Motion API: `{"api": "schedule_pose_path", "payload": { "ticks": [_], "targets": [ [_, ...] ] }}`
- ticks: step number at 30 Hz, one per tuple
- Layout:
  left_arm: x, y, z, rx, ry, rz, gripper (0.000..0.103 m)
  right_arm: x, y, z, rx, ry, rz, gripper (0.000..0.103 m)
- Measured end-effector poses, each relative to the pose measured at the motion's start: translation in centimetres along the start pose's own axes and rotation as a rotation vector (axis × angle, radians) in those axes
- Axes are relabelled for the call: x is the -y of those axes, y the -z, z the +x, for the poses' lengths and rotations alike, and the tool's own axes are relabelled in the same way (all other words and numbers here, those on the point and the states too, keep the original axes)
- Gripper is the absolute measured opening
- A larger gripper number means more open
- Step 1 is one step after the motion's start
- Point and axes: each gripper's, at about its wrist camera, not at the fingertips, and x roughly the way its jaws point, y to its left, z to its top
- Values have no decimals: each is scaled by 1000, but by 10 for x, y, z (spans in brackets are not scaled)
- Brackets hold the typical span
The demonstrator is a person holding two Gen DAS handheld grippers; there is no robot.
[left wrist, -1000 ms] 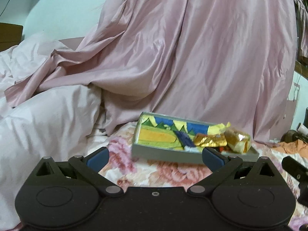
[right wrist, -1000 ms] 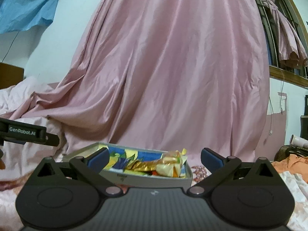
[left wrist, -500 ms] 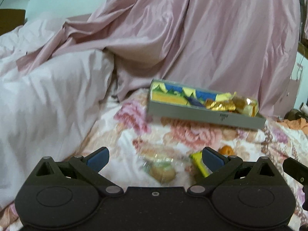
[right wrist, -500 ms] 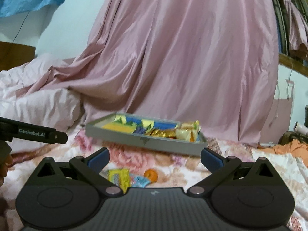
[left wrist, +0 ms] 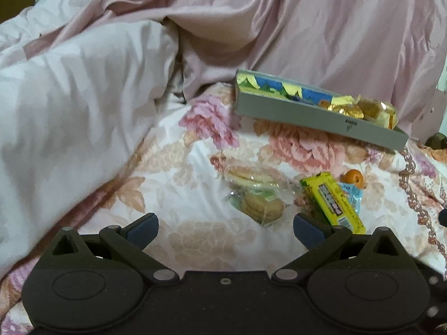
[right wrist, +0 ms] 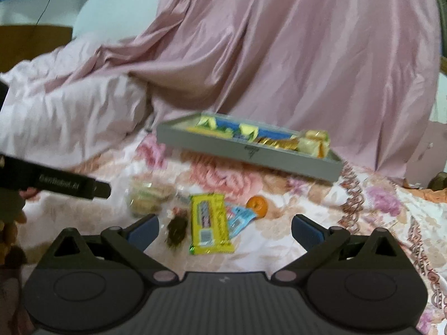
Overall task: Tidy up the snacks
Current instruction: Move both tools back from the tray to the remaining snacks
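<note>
A grey tray (left wrist: 315, 115) (right wrist: 245, 155) lies at the back of the floral bedspread, holding gold-wrapped snacks (left wrist: 352, 109) (right wrist: 279, 142) at its right end. In front of it lie loose snacks: a clear pack of round biscuits (left wrist: 259, 195) (right wrist: 145, 195), a yellow-green bar (left wrist: 332, 201) (right wrist: 209, 223), a light blue packet (left wrist: 353, 195) (right wrist: 240, 219) and a small orange sweet (left wrist: 353, 177) (right wrist: 257, 205). A dark clump (right wrist: 176, 231) sits by the bar. My left gripper (left wrist: 225, 227) is open above the bedspread, just short of the biscuits. My right gripper (right wrist: 225, 229) is open over the yellow-green bar.
A pink curtain (right wrist: 279, 55) hangs behind the tray. A rumpled pale duvet (left wrist: 69, 106) rises on the left. The left gripper's black body (right wrist: 56, 184) and a hand (right wrist: 11, 223) show at the left edge of the right wrist view. Orange cloth (right wrist: 430, 195) lies far right.
Both grippers have tipped downward and drawn nearer the bedspread, bringing the loose snacks in front of the tray into fuller view. Both stay open.
</note>
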Motion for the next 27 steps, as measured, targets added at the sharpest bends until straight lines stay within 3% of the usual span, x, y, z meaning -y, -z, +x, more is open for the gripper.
{"api": "schedule_pose_path", "payload": {
  "ticks": [6,12,19,27],
  "targets": [
    [2,4,15,-26,0,28,102,-13,8,20,-69,-34,-49,103],
    [-3,2,25,-27,-22,-10,102,-27,14,41,-116,-65,-89,103],
    [-3,-5,38,-2,-25,-23,102,-37,16,60,-117,-72,-153,103],
    [3,-14,54,72,35,14,102,-41,13,81,-92,-64,-173,101]
  ]
}}
